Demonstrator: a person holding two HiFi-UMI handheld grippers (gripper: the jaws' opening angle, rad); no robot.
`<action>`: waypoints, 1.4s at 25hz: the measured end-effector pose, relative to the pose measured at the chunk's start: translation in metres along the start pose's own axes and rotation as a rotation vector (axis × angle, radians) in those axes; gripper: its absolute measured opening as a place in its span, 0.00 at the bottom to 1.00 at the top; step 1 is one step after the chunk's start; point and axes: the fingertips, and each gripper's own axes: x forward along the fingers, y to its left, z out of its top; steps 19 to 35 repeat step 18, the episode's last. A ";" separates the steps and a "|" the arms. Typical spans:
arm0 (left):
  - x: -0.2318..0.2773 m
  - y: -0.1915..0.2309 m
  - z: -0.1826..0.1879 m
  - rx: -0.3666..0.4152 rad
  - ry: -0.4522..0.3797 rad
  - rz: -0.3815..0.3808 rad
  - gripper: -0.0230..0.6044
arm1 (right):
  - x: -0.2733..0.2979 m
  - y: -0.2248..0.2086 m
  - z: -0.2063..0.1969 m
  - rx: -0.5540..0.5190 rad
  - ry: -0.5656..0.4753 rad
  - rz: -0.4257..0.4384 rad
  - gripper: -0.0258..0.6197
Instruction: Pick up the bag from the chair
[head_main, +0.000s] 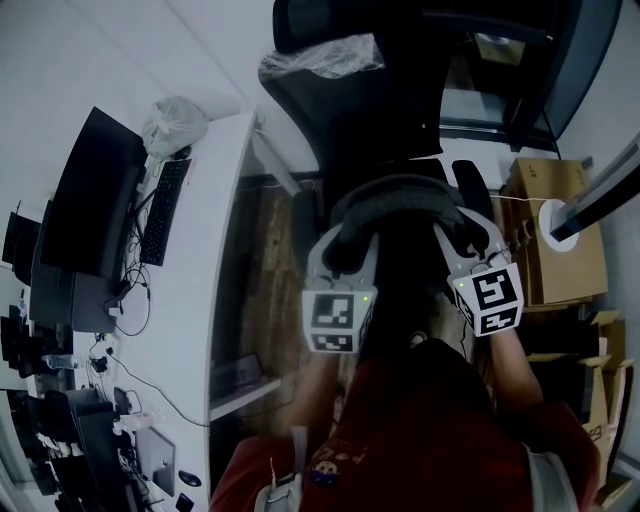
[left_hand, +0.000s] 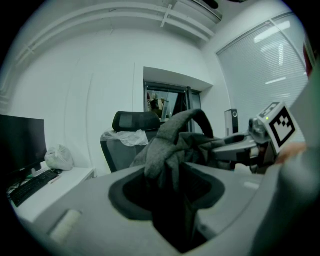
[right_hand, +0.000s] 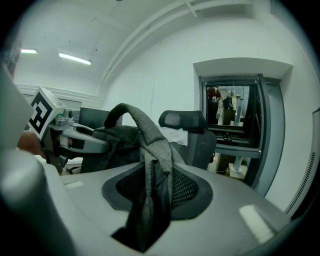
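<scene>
- White table (head_main: 215, 250) is running down the left of the head view, one in number, carrying screens, cables and small gear.
- One black office chair (head_main: 370, 110) is standing past the table's far corner, its backrest facing the person; one crumpled clear plastic sheet (head_main: 320, 55) is lying over its headrest.
- Brown cardboard boxes (head_main: 560, 235), at least two, are stacking up at the right; the print on the lowest is too small to read.
- One dark grey bag (head_main: 395, 195) is hanging between the two tools in front of the chair's backrest, its strap arching from one to the other. Whether its underside is touching the seat cannot be told.
- One large dark monitor (head_main: 95, 190) is standing on the table's left edge, with one black keyboard (head_main: 165, 210) lying just beside it.
- Left hand-held gripper (head_main: 345, 240) is clenching a bunched fold of the bag's grey fabric (left_hand: 165, 150), which is filling the gap between its jaws.
- Right hand-held gripper (head_main: 465, 228) is likewise clamping a hanging fold of the bag (right_hand: 150, 160), the cloth pressing against the mesh-patterned pads.
- Two marker cubes are riding on the tools, one each (head_main: 338, 318), showing black-and-white square patterns.
- One whitish plastic bag (head_main: 172, 125) is sitting at the table's far end, beyond the keyboard.
</scene>
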 end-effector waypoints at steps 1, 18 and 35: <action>0.001 0.000 0.001 0.002 -0.004 0.001 0.31 | 0.000 -0.001 0.001 -0.001 -0.002 0.000 0.24; 0.005 -0.003 0.005 0.019 -0.010 0.007 0.31 | 0.002 -0.008 0.002 -0.003 -0.019 -0.006 0.25; 0.005 -0.003 0.005 0.019 -0.010 0.007 0.31 | 0.002 -0.008 0.002 -0.003 -0.019 -0.006 0.25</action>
